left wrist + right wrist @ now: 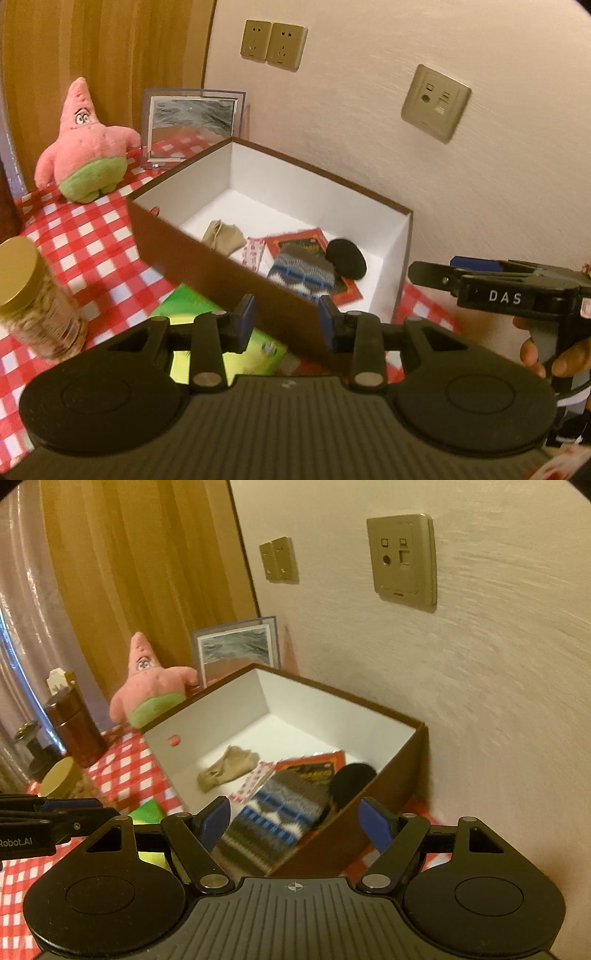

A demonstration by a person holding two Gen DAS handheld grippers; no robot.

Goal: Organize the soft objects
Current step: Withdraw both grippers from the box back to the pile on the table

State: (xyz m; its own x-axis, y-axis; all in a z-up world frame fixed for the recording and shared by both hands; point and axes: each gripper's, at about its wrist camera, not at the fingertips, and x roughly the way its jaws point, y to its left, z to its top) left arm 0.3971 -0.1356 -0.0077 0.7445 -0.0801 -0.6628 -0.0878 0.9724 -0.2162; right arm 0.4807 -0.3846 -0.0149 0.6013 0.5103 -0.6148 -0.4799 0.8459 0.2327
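- The left tongs (287, 317) are seen partly spread with nothing between the blue pads, above the near wall of the brown box (207, 254).
- The right tongs (295, 821) are spread wide and empty (a hand (543, 354) is seen on their handle).
- Inside the box are laid a striped knitted sock (273, 819), a black round pad (351, 781), a beige sock (225, 768) and a red packet (314, 766).
- Farther off, a pink starfish plush (86, 147) is stood on the checked bench (92, 240), beside a picture frame (192, 118).
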